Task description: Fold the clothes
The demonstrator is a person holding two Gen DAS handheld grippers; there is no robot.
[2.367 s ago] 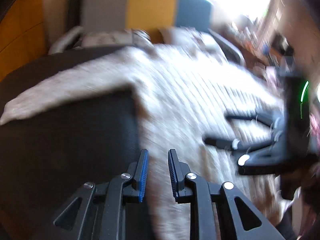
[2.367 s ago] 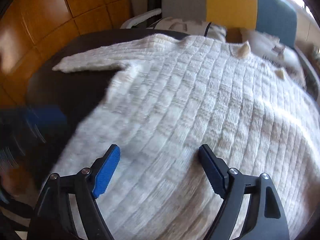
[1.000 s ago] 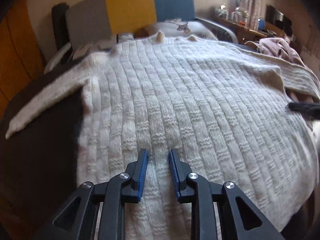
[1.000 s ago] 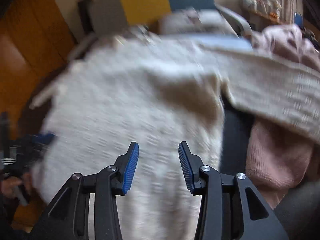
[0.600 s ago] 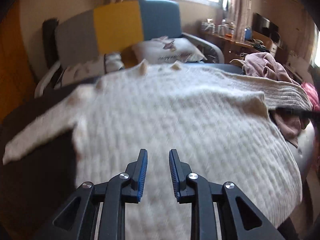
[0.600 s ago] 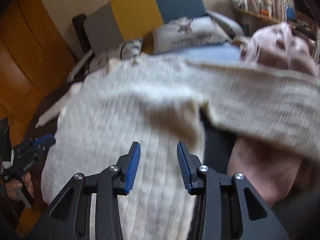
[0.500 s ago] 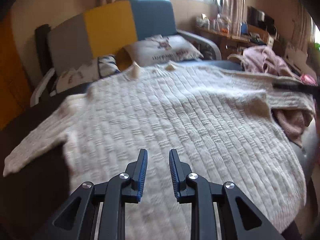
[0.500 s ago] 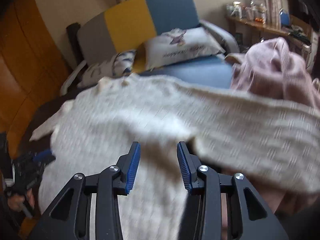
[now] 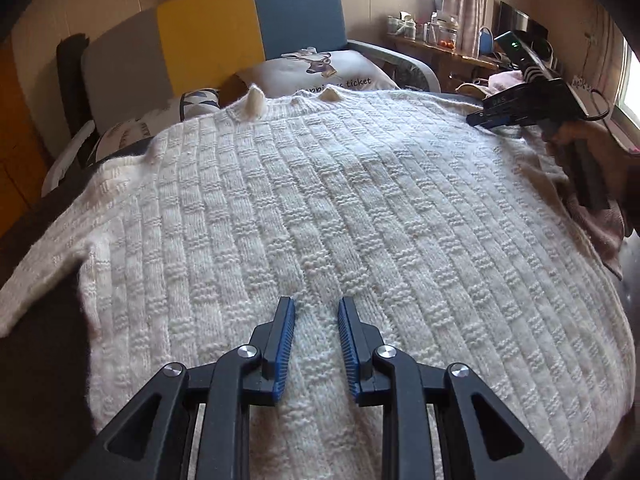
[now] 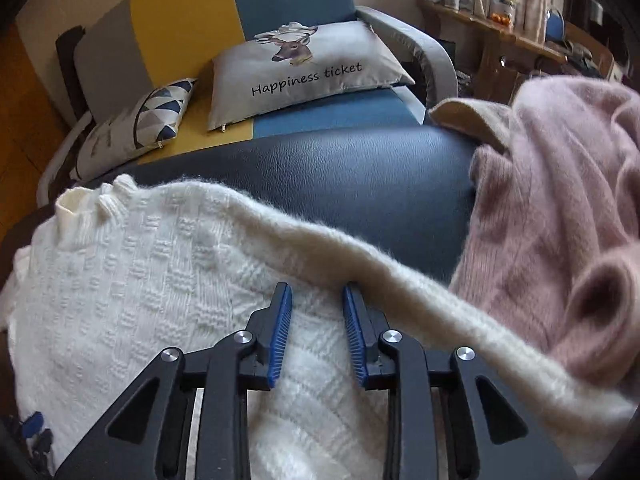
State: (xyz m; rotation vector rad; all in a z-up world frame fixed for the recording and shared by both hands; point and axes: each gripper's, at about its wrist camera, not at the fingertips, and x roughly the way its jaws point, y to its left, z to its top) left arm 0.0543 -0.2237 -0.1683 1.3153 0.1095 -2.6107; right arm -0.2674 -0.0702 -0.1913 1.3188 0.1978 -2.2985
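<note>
1. Cream knit sweater [image 9: 320,208] lies spread flat over a dark leather-like surface [image 10: 320,172], collar end toward the sofa; it covers most of the top in the left wrist view.
2. One sleeve [image 9: 44,268] runs out to the left onto bare dark surface. In the right wrist view the other sleeve [image 10: 400,276] crosses the frame diagonally, raised above the body of the sweater.
3. Left gripper [image 9: 316,320]: jaws a narrow gap apart, hovering over the lower middle of the sweater, nothing between the pads (no knit pinched as far as I can see).
4. Right gripper [image 10: 316,312]: jaws have just been closing, now a narrow gap apart, tips at the sleeve's near edge. Sleeve passes just beyond the tips; pads not pressing on it, so not gripping.
5. Same right gripper shows at the sweater's far right edge in the left wrist view, held in a hand [image 9: 576,136].
6. Pink knit garment [image 10: 560,220] is heaped at the right, touching the cream sleeve.
7. Behind: grey/yellow/blue sofa [image 10: 180,12] with a "Happiness ticket" cushion [image 10: 304,68] and a triangle-print cushion [image 10: 140,128].
</note>
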